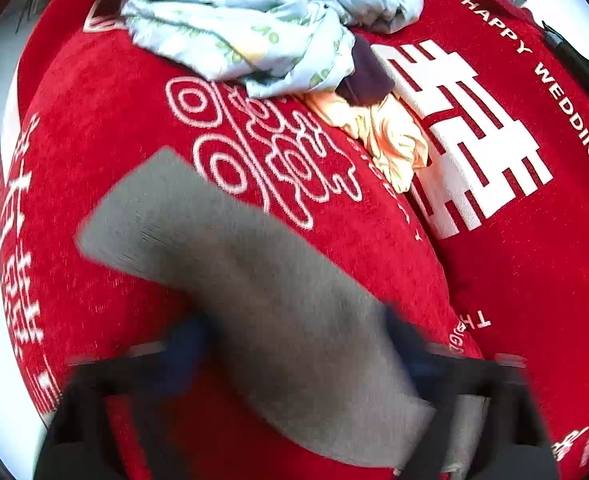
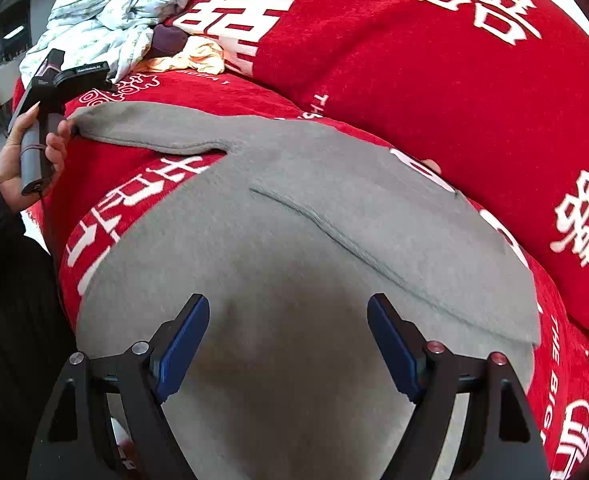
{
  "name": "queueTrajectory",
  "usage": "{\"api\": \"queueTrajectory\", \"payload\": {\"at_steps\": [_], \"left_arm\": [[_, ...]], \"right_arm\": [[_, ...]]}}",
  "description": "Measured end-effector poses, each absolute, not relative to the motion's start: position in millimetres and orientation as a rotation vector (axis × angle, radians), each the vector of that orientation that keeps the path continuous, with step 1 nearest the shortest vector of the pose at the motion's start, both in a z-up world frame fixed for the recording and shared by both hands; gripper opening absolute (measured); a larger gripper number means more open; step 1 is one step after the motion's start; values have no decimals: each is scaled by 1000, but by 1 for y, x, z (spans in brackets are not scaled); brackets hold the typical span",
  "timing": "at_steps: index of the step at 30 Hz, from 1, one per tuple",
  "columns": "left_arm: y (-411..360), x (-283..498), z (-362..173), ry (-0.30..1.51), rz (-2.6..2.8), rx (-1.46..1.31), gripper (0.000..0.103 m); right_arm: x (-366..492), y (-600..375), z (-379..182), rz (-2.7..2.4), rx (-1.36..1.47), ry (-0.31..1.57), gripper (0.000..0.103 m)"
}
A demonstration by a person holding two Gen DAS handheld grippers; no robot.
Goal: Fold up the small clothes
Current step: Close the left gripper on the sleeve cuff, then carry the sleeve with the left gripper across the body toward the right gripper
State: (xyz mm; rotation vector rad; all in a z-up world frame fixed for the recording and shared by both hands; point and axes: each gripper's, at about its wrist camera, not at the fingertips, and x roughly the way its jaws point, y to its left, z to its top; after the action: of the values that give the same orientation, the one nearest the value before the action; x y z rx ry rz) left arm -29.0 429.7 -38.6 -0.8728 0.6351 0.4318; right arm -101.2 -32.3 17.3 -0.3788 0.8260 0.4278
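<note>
A grey garment (image 2: 294,280) lies spread on the red printed cover (image 2: 434,80). One long grey sleeve (image 1: 230,264) stretches out to the left. My left gripper (image 1: 294,344) is blurred, with its jaws apart around that sleeve; in the right wrist view it (image 2: 70,126) sits at the sleeve's end, held by a hand. My right gripper (image 2: 288,340) is open, hovering over the garment's body, holding nothing.
A pale blue leafy cloth pile (image 1: 254,20), a dark purple item (image 1: 368,76) and a cream-yellow garment (image 1: 390,136) lie at the far side of the red cover (image 1: 494,240). A black object (image 1: 574,60) lies at the far right edge.
</note>
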Motion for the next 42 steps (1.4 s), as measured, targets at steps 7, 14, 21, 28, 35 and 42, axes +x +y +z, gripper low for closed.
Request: {"api": "queueTrajectory", "payload": {"at_steps": [7, 14, 21, 28, 35, 42], "left_arm": [[446, -43, -52, 605, 336, -982, 11], [436, -54, -25, 559, 316, -901, 11], [430, -53, -5, 562, 327, -813, 11], [412, -40, 10, 620, 369, -690, 11], [376, -25, 33, 663, 372, -581, 11], [326, -9, 53, 686, 343, -472, 11]], "right_arm": [[-57, 12, 29, 472, -401, 795, 83], [28, 83, 31, 475, -362, 790, 83], [86, 140, -19, 363, -425, 924, 83], [70, 152, -14, 464, -378, 926, 83], [74, 102, 10, 391, -278, 928, 83], [71, 49, 25, 327, -195, 938, 83]]}}
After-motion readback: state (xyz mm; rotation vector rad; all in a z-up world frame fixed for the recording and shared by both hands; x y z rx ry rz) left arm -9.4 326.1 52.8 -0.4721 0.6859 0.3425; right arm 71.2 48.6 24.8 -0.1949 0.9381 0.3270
